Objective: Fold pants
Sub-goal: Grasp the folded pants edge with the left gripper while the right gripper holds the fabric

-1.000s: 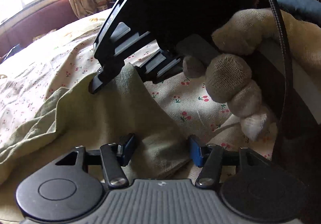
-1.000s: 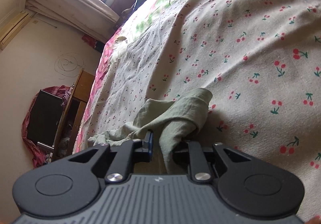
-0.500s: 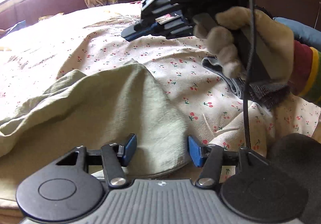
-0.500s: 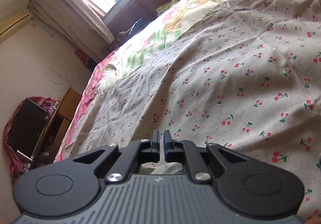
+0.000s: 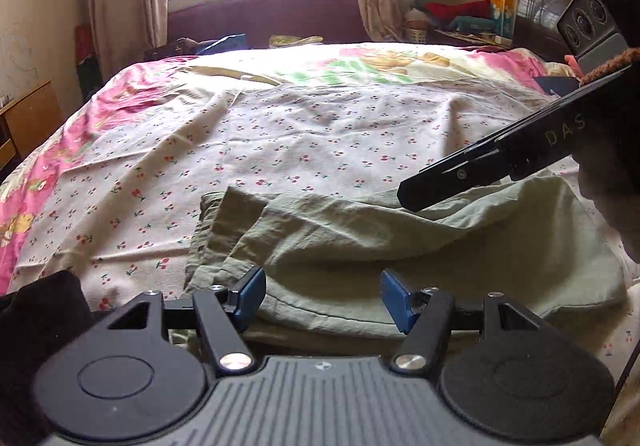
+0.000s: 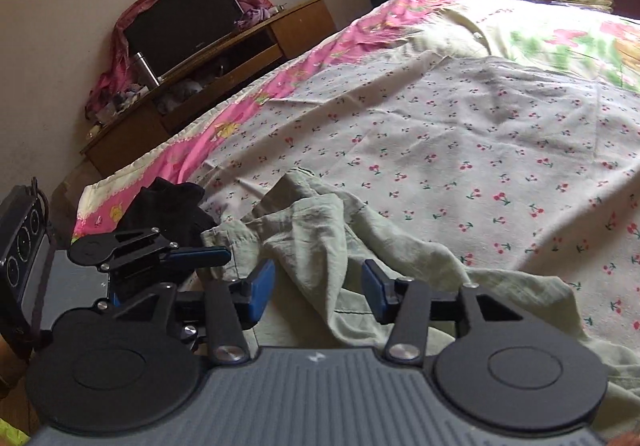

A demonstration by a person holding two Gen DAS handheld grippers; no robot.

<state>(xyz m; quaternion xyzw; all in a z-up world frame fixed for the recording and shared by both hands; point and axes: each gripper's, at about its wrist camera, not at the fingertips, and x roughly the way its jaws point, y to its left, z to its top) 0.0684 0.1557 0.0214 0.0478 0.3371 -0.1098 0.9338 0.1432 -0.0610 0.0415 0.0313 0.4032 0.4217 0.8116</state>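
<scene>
The pants (image 5: 400,246) lie rumpled on the bed (image 5: 320,134), near its close edge, over a cherry-print sheet (image 6: 480,150). The left tool (image 5: 322,296) hangs just above them with its jaws apart, having just been opening, and nothing is gripped. The right tool (image 6: 318,286) has also just been opening; a fold of the pants rises between its blue pads (image 6: 262,284), which do not press on it.
</scene>
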